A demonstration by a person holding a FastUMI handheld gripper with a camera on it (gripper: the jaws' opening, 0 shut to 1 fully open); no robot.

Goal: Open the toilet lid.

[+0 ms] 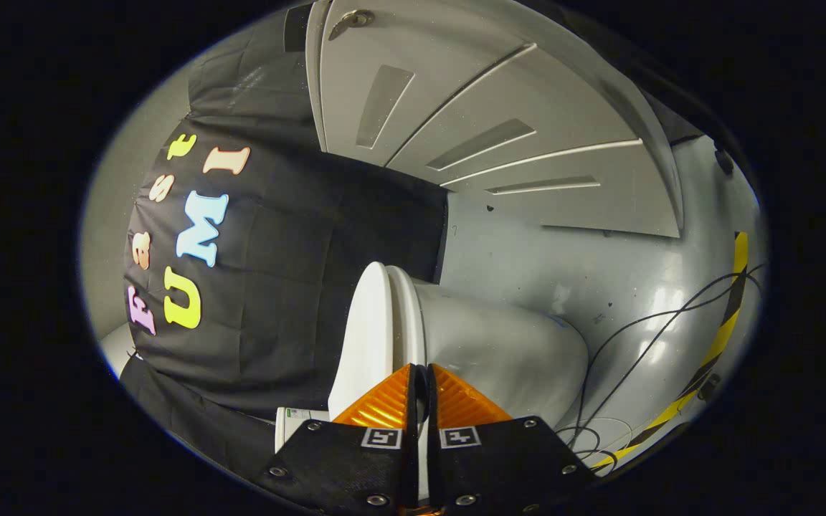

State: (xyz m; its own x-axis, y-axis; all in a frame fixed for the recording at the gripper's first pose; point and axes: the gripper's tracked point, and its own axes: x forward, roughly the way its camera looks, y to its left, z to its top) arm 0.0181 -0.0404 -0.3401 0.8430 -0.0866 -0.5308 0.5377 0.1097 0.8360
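Note:
The white toilet lies sideways in this rolled view. Its lid (368, 330) rests against the seat (406, 315), with the bowl (506, 351) on the other side. My gripper (421, 373) is at the near rim of the toilet. Its two orange fingers (383, 405) stand almost together, and a thin white strip of the rim runs into the narrow gap between them. The lid's near edge is hidden behind the fingers.
Beyond the toilet the black cloth wall (277, 287) hangs close to the lid's side. A grey door (499, 122) stands past the bowl. Black cables (642, 337) and yellow-black tape (721, 330) lie on the grey floor beside the bowl.

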